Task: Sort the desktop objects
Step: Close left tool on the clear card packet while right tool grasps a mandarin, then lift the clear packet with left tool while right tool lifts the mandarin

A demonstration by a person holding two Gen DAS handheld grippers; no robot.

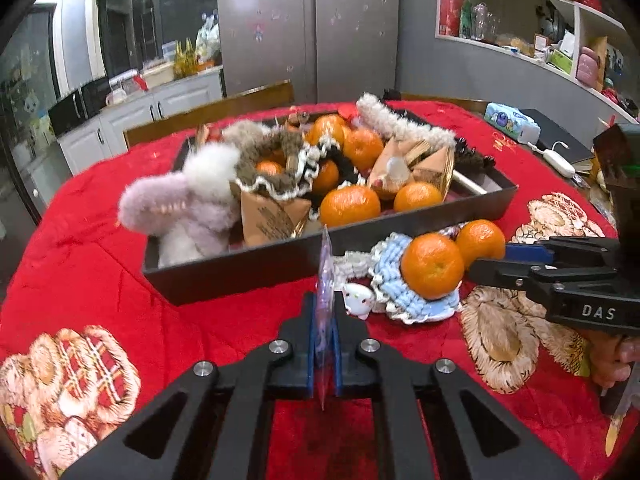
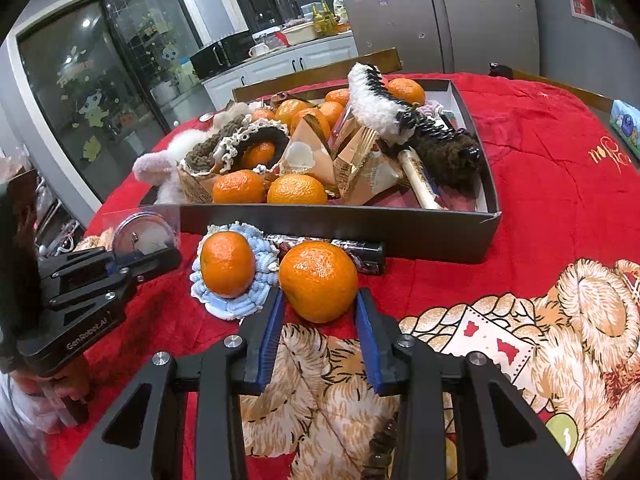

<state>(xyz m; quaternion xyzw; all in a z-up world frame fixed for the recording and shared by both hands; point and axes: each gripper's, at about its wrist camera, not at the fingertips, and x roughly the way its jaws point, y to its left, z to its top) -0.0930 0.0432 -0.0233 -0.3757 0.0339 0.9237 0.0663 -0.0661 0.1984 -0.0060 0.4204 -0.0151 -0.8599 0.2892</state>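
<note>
Two grippers are busy on the near part of the desk, which is covered by a red quilted cloth (image 2: 560, 184) with teddy-bear prints. Nearest, the right gripper (image 2: 320, 312) has its blue-padded jaws partway open around a round orange tangerine (image 2: 318, 280); the pads sit against the fruit's sides, so I'd call that a grip, probably so it can be lifted into the tray. Just beside it, a second orange tangerine (image 2: 227, 268) rests on a pale blue and white crocheted scrunchie (image 2: 236, 300), with a little white cat-shaped charm (image 1: 358, 299) lying next to it. The left gripper (image 1: 325, 320) is clamped fully shut on a thin clear plastic packet with a round disc inside (image 2: 140, 236), held edge-up above the cloth, presumably also headed for the tray.

A dark wrapped bar (image 2: 360, 256) lies right against the tray's front wall. Behind that is the shallow black rectangular tray (image 1: 248, 268), already crammed with tangerines, fluffy hair clips, scrunchies and paper-wrapped snacks. Free room in there looks tight; the right corner near the cream tube seems the barest. Both loads will need to clear that front wall, and the two grippers are close, so they could bump.
</note>
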